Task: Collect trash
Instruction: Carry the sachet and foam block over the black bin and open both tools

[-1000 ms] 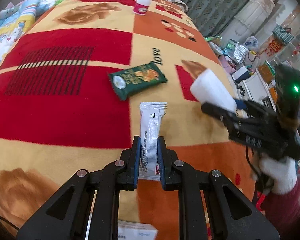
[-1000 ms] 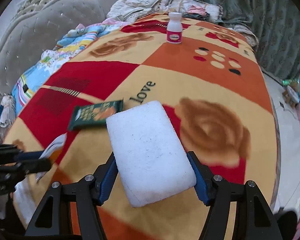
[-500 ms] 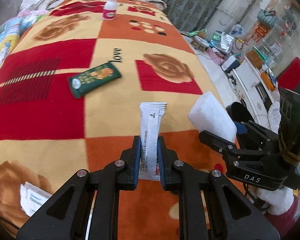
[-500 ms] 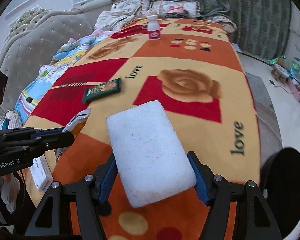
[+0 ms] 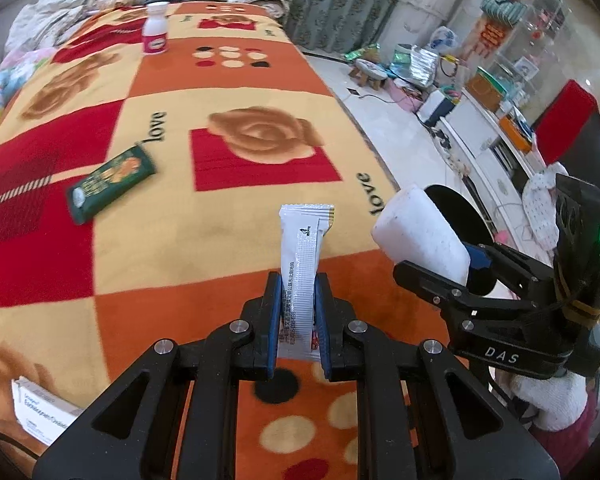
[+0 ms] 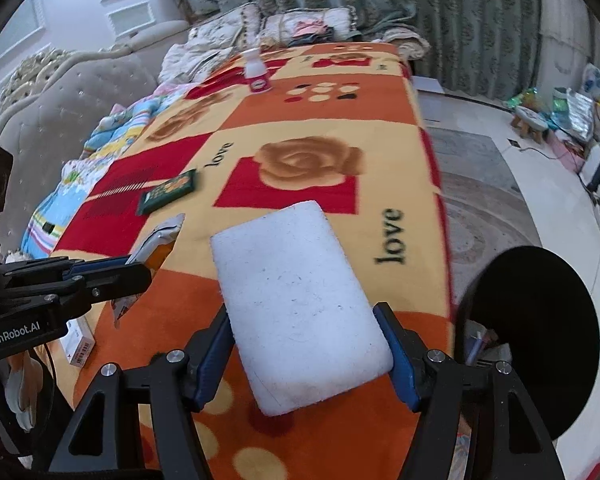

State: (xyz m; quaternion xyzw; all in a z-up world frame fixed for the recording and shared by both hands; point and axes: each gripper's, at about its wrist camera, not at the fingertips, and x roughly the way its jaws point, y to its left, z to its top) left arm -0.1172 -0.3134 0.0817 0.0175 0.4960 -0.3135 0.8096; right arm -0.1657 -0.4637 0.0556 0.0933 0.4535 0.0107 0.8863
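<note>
White sachet upright, clamped in left gripper; foam block clamped in right gripper, both level above blanket.

One white foil sachet, one white foam block, one dark green snack packet, one white-and-pink plastic bottle, one white printed cardboard box, two black grippers.

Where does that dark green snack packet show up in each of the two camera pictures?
Left wrist view: green snack packet lies left of centre on the blanket.
Right wrist view: same packet lies left of centre, smaller.
Shared landmark: the white bottle with pink label standing at the far end.
</note>
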